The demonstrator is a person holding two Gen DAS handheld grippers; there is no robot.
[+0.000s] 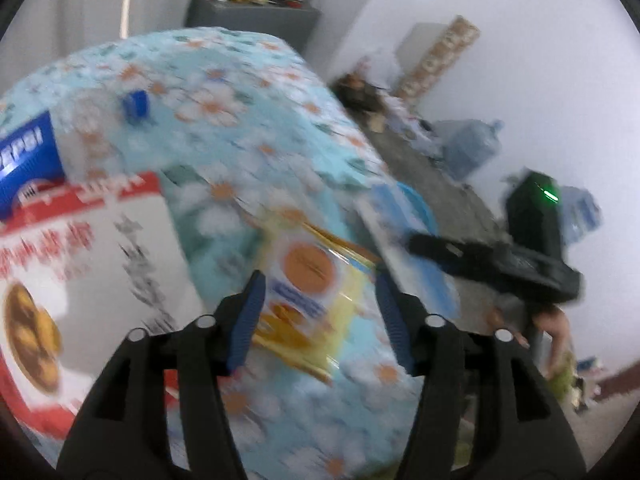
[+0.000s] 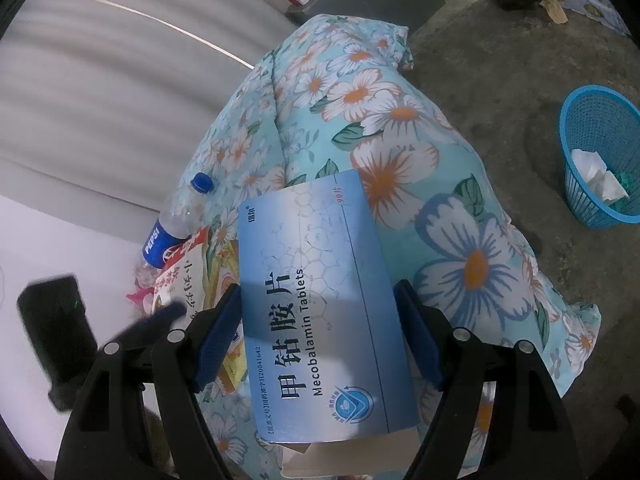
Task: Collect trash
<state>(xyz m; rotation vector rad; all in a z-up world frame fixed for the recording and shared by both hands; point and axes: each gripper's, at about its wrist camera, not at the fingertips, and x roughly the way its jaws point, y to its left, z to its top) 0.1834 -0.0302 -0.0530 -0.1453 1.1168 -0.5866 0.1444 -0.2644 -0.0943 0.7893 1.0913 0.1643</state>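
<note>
My left gripper (image 1: pixel 320 280) is open above a yellow snack wrapper (image 1: pixel 312 292) that lies on the flowered bedcover (image 1: pixel 224 92); the pads do not touch it. The view is blurred. A red and white food box (image 1: pixel 80 280) lies to its left, and a Pepsi bottle (image 1: pixel 28 160) with a blue cap behind that. My right gripper (image 2: pixel 316 286) is shut on a blue tablet box (image 2: pixel 320 300), held above the bedcover (image 2: pixel 400 120). The Pepsi bottle (image 2: pixel 172 228) and the food box (image 2: pixel 180 280) show at its left. In the left wrist view the right gripper (image 1: pixel 480 256) carries the tablet box (image 1: pixel 404 228).
A blue mesh basket (image 2: pixel 568 120) with white paper in it stands on the concrete floor (image 2: pixel 500 60) to the right of the bed. A grey cabinet (image 1: pixel 256 16) with clutter on top is behind the bed. Water jugs (image 1: pixel 472 148) stand by the wall.
</note>
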